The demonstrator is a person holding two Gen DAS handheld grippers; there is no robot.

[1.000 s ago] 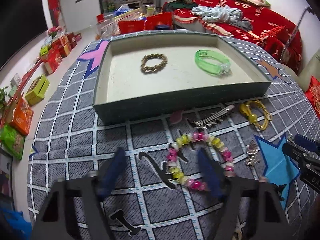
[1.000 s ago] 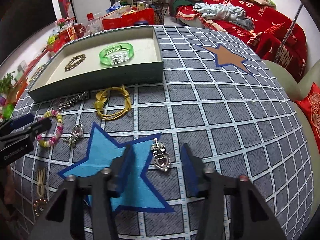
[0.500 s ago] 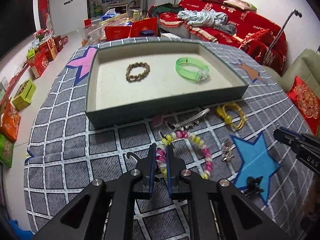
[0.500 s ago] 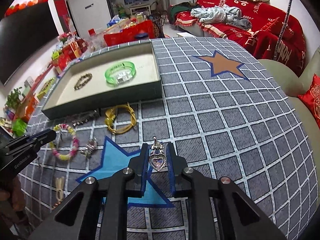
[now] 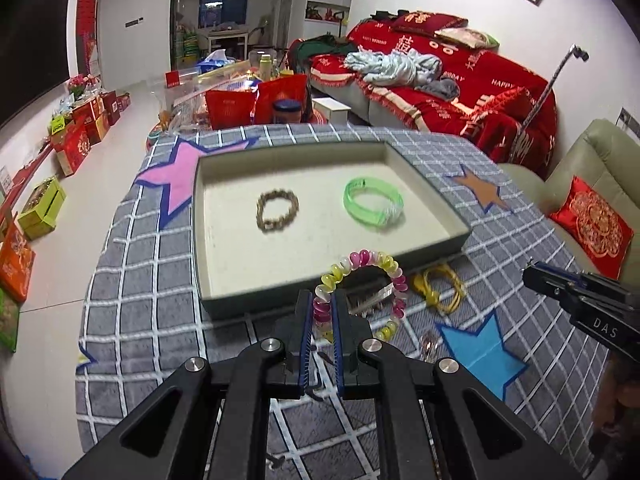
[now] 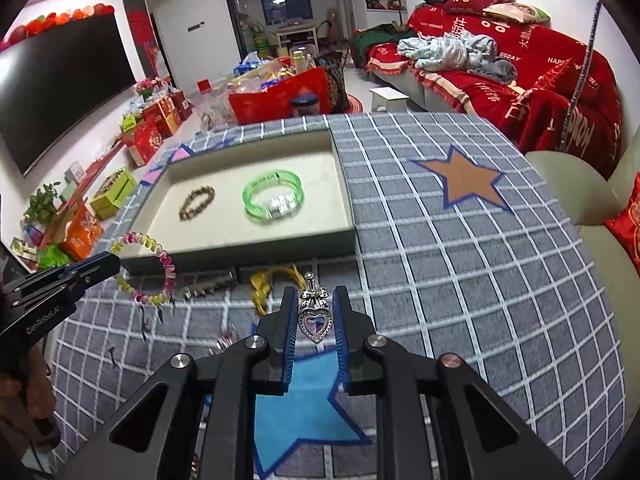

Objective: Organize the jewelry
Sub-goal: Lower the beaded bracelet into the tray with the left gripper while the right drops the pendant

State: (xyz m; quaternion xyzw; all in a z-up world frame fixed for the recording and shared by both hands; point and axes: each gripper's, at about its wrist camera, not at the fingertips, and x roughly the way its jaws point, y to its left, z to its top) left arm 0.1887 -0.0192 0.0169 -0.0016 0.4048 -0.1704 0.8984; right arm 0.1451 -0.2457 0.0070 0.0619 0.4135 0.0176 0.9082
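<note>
- Above the grey checked cloth [image 5: 132, 312], just short of the tray [image 5: 430, 200], the left gripper [image 5: 321, 312] is clamped on the bead bracelet [image 5: 366, 264] — its fingers pinch the ring's near-left arc, and the rest of the ring stands up and out to the right.
- In the right wrist view the bead bracelet [image 6: 158, 268] hangs from the left gripper [image 6: 104, 266] clear of the cloth [image 6: 480, 280], in front of the tray's near-left corner.
- Over the blue star [image 6: 304, 412] the right gripper [image 6: 315, 312] is closed on the heart pendant [image 6: 316, 322] — the purple heart sits between the blue pads [image 6: 289, 344], with its silver bow and bail poking out past the tips.
- In the tray [image 6: 348, 216] lie two pieces, well apart: a brown bracelet [image 5: 277, 211] to the left and a green bangle [image 5: 373, 205] to the right.
- On the cloth just before the tray's near wall lie a hair clip [image 5: 370, 298] and, to its right, a yellow cord [image 5: 438, 288].
- A small silvery charm [image 5: 428, 346] lies at the left edge of the blue star [image 5: 480, 348]; its form is too blurred to tell.
- The right gripper [image 5: 580, 300] shows at the right edge of the left wrist view, side on, its tips near the star.
- Beyond the table: a red sofa [image 5: 460, 80] and boxes [image 5: 76, 140] along the wall.
</note>
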